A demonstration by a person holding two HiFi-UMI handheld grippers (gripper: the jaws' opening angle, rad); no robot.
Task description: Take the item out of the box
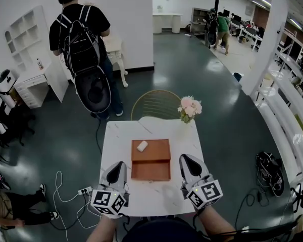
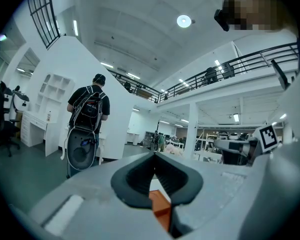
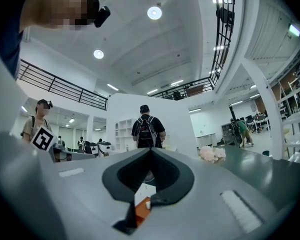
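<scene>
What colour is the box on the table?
The box is orange-brown, seen best in the head view.

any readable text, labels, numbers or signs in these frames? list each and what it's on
None readable in any view.
Cube on the left tongs, cube on the right tongs: black-and-white square patterns only, no letters or digits.
Wooden box and white item in it: no print visible.
Bottle on the white shelf unit: too small to read.

The box [image 1: 151, 170] looks like smooth, reddish-brown wood, the table [image 1: 116, 135] top is a smooth white, faintly veined like marble, and the dark green floor [image 1: 202, 84] is glossy, mirroring ceiling lights.
</scene>
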